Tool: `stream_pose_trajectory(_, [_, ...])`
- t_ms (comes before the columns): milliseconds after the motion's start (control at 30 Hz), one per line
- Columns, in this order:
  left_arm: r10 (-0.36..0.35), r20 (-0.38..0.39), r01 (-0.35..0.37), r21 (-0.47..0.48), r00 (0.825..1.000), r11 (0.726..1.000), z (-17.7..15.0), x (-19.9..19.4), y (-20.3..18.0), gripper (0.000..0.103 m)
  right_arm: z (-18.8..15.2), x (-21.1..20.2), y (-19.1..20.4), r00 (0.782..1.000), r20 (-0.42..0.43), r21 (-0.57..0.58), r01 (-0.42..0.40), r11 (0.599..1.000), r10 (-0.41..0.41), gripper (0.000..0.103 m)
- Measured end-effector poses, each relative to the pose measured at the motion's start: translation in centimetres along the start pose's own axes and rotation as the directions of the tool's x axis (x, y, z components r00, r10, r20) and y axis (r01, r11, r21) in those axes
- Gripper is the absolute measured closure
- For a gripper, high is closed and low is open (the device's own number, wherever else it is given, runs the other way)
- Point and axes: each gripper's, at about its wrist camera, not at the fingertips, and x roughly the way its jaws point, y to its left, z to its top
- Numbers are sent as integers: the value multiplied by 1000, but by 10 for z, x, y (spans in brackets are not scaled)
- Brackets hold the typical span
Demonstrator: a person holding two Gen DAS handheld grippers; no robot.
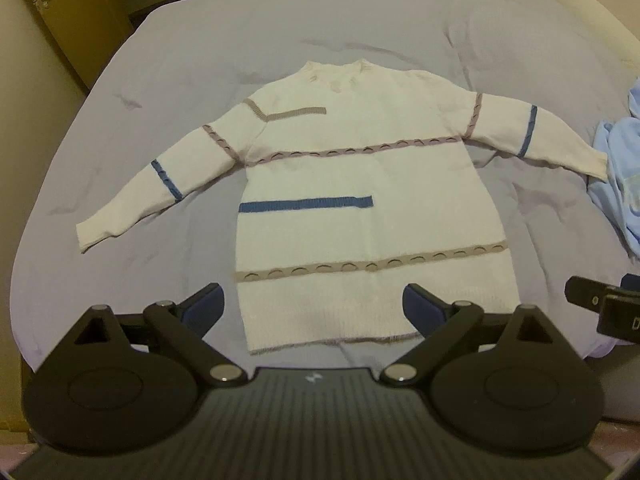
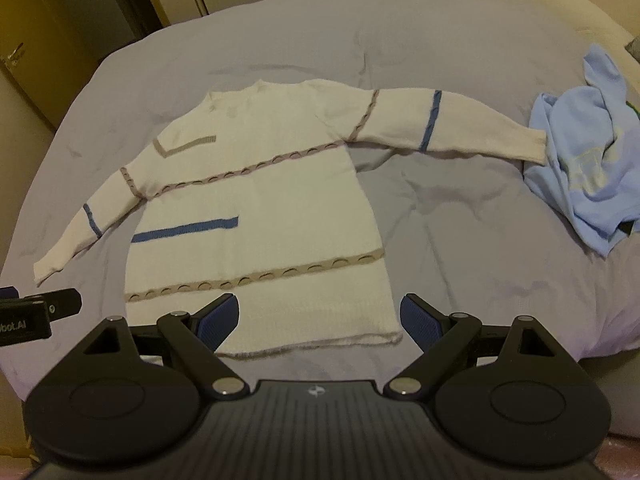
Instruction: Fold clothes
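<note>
Lavender bed (image 1: 280, 40), flat sweater (image 1: 360, 208); right view, blue garment (image 2: 592, 152)

1. Left wrist view looks forward and down from the bed's (image 1: 360, 40) near edge, facing the sweater's (image 1: 360, 184) hem.
2. Right wrist view sits just rightward, angled likewise.
3. Both share sweater (image 2: 260, 200), bed, blue garment (image 2: 588, 152).

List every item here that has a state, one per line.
White sweater: spread flat, sleeves out, unfolded.
Light blue garment: crumpled in a heap, touching the sweater's sleeve cuff.
Bed sheet: lightly wrinkled.
Left gripper: open, holding nothing.
Right gripper: open, holding nothing.
</note>
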Motion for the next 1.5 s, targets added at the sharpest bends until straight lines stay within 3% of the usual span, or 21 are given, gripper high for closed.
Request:
stream_pose_trajectory(233, [12,19,-12,-19,1000,1000,-23,-20,-12,9,-15,-17,1,1000,21,-48,0,999,1,13])
stream_pose_trajectory(733, [23,45,-20,-72,999,997,-103,-73,-50,8,-78,-69,-42,999,46,-98,3,995,2,13])
stream_pose_trajectory(1133, [33,75,-25,-105,997,994,-118,-93,-55,7,-91,-90,-46,997,77,-147,-21,989,32,13])
stream_pose_trajectory(1500, [20,58,-13,-109,998,994,-116,-83,-56,6,-85,-85,-52,997,68,-184,-24,983,37,13])
